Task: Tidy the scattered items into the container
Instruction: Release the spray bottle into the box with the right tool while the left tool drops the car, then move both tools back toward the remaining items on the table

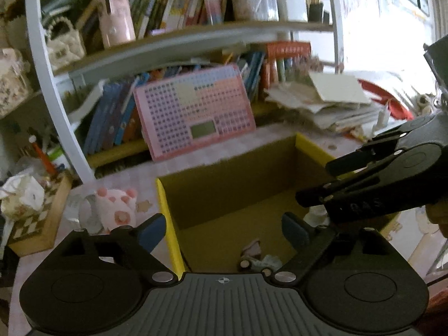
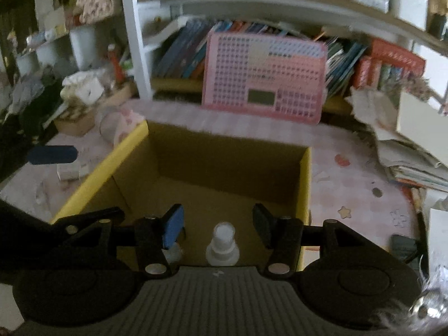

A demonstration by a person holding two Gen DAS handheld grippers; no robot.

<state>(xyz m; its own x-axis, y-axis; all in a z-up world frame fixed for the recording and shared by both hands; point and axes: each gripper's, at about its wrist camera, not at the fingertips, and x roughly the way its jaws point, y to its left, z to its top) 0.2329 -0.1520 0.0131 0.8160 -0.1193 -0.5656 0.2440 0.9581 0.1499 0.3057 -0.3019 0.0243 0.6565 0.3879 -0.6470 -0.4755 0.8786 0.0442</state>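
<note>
A white-framed bookshelf (image 1: 179, 36) packed with books rises behind everything, and a pink perforated board (image 2: 264, 77) leans against its lower row. A heap of papers (image 1: 330, 103) spreads along the right side of the pink-patterned surface (image 2: 352, 184), and a checkered wooden box (image 1: 42, 218) stuffed with crumpled tissue sits at the left.

In the middle of the surface stands the open cardboard box (image 2: 306, 179) with yellow rims, brown inside. Just outside its left wall lies a pink pig plush (image 1: 117, 207), beside a clear roll whose kind is too blurred to tell.

The left gripper (image 1: 224, 229) hovers over the box's near left corner, its fingers (image 1: 152, 231) wide apart and empty; the yellow rim runs between them. On the box floor below, nearer the right-hand finger, lie some small toys (image 1: 257, 257), too blurred to name.

The right gripper (image 2: 217, 225) reaches in over the box from the right, crossing just above the left gripper's right-hand finger. Its fingers (image 2: 173, 225) are apart and grip nothing. A small white bottle (image 2: 223, 242) sits upright on the box floor, centred in the gap between them and touching neither.
</note>
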